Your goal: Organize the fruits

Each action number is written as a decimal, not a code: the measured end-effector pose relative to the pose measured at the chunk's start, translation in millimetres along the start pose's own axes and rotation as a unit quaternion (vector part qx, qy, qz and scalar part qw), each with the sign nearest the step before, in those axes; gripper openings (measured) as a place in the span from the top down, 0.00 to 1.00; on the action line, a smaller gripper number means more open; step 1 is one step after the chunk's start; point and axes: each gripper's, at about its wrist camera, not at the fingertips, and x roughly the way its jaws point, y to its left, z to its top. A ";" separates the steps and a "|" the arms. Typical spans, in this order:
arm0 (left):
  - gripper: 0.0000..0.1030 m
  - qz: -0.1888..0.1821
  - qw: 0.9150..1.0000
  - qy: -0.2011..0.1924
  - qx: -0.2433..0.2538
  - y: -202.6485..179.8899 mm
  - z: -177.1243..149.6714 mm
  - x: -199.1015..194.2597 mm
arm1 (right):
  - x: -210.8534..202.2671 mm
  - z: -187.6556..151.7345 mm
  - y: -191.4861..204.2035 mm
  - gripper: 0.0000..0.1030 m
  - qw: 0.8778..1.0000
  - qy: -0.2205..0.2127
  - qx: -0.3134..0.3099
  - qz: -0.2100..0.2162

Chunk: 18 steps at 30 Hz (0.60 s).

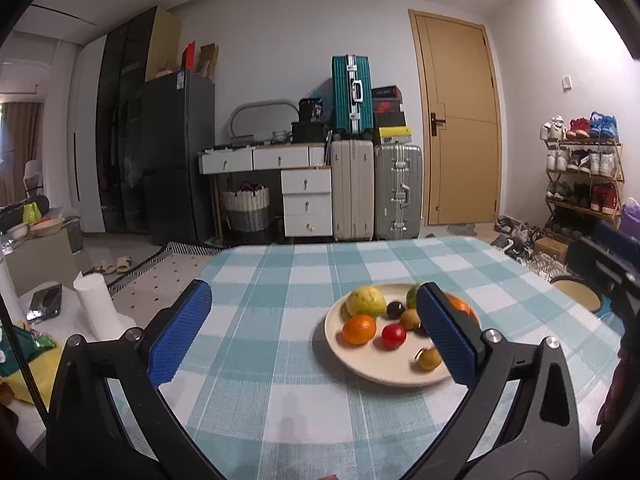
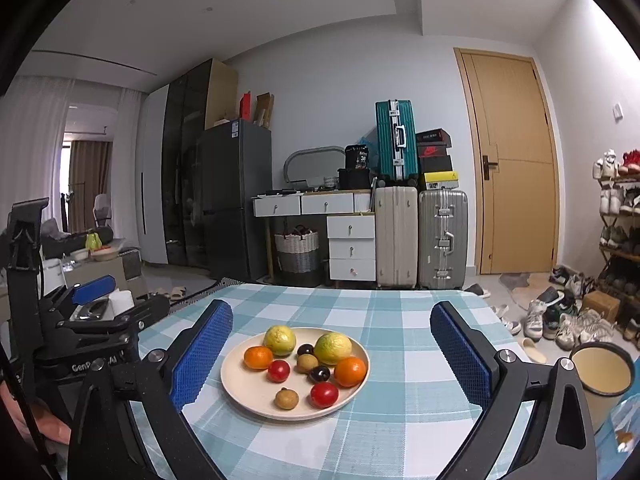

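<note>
Cream plate (image 2: 240, 392) sits centre-frame on my checked tablecloth (image 2: 400, 360), holding oranges, guavas, cherry tomatoes (image 2: 324, 395) and longans. My right gripper (image 2: 332, 356) and left gripper (image 1: 312, 332) both stand wide apart, empty. Tomatoes look soft and slick; I'd pinch gently across the middle.

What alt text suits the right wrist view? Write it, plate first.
A cream plate on a teal checked tablecloth holds two oranges, two yellow-green fruits, two red ones, two dark ones and two small brown ones, framed by the open right gripper and its blue fingers. A cream cup stands at right, suitcases and a door behind.
</note>
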 end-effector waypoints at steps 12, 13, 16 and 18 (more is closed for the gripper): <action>0.01 -0.030 0.999 -0.002 -0.021 6.1 -25.2 17.3 | 16.3 -25.2 -0.3 0.01 0.999 0.026 -0.024 -0.020; 0.01 -0.032 0.999 -0.001 -0.022 6.4 -26.7 20.0 | 20.1 -26.1 -1.7 0.01 0.999 0.033 -0.020 -0.016; 0.01 -0.035 0.999 0.034 -0.020 5.5 -29.5 32.3 | 29.2 -29.1 -3.8 0.01 0.998 0.055 -0.015 -0.011; 0.01 -0.039 0.997 0.057 -0.020 4.7 -29.3 42.6 | 38.7 -32.6 -7.1 0.01 0.997 0.079 -0.006 -0.012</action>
